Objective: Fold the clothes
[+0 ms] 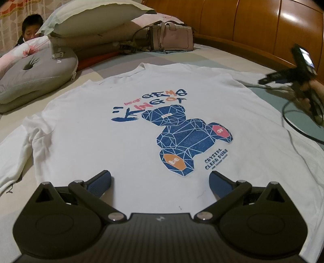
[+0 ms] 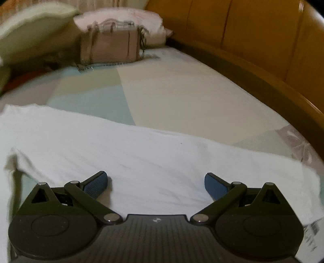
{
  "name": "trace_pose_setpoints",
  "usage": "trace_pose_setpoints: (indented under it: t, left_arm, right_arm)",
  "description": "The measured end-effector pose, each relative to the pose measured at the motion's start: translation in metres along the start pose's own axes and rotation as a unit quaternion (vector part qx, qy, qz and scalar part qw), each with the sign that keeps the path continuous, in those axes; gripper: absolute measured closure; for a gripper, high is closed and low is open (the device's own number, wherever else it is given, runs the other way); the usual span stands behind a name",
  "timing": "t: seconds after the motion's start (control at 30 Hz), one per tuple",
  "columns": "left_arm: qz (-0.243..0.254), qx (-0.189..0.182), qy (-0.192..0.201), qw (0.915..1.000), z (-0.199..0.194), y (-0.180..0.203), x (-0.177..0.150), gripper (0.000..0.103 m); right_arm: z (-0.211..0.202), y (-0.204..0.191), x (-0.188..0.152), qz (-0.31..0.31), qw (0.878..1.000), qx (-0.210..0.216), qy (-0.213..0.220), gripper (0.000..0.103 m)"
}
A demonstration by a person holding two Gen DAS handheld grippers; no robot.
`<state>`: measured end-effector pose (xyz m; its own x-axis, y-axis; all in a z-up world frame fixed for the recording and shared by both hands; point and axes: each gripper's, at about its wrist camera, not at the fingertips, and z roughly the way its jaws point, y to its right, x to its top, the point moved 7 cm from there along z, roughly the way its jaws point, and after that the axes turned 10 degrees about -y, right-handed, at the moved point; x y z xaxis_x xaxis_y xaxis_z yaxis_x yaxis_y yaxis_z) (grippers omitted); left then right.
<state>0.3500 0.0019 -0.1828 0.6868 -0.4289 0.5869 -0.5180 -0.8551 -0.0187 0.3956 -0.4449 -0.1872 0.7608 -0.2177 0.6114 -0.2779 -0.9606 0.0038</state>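
White long-sleeved shirt spread flat on a bed, both grippers above it with fingers apart.

The shirt (image 1: 129,129) lies front up on the patchwork bedsheet (image 2: 182,95), its blue bear print (image 1: 182,137) and lettering facing up, collar toward the pillows (image 1: 91,18). The left gripper (image 1: 161,182) hangs over the lower hem, its blue-padded fingers (image 1: 100,183) spread wide and holding nothing. The right gripper (image 2: 156,184), also spread wide and empty, sits over the shirt's right sleeve (image 2: 141,157), which stretches out flat toward the wooden headboard (image 2: 253,40). In the left view the right gripper shows at the far right, blurred, with a black cable (image 1: 291,125) looping over the shirt. A brown handbag (image 1: 172,38) rests by the pillows, a grey cushion (image 1: 34,74) to the left, and a person (image 1: 32,28) behind it.
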Motion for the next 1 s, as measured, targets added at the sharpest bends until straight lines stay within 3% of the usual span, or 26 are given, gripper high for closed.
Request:
trace_pose_setpoints:
  t: [0.17,0.3,0.4,0.67,0.93,1.0]
  left_arm:
    - [0.000,0.000,0.000,1.0000,0.000,0.001,0.000,0.001]
    - [0.000,0.000,0.000,1.0000,0.000,0.001,0.000,0.001]
    - [0.001,-0.001,0.001,1.0000,0.001,0.001,0.000,0.001]
    - [0.000,-0.002,0.001,1.0000,0.000,0.000,0.000,0.001]
    - [0.000,-0.003,0.001,1.0000,0.001,0.000,0.000,0.001]
    - [0.000,-0.004,0.001,1.0000,0.001,0.000,0.000,0.001]
  right_arm:
    - [-0.028,0.016,-0.020,-0.020,1.000,0.001,-0.017,0.000]
    - [-0.033,0.047,0.001,0.028,0.999,-0.023,0.015,0.000]
    - [-0.015,0.082,0.001,0.074,0.995,-0.064,0.001,0.000]
    - [-0.022,0.120,-0.018,0.097,0.994,-0.055,-0.010,0.000]
    - [0.003,0.111,0.024,0.122,0.992,-0.029,-0.015,0.000]
    - [0.018,0.110,0.021,0.117,0.991,-0.050,-0.035,0.000]
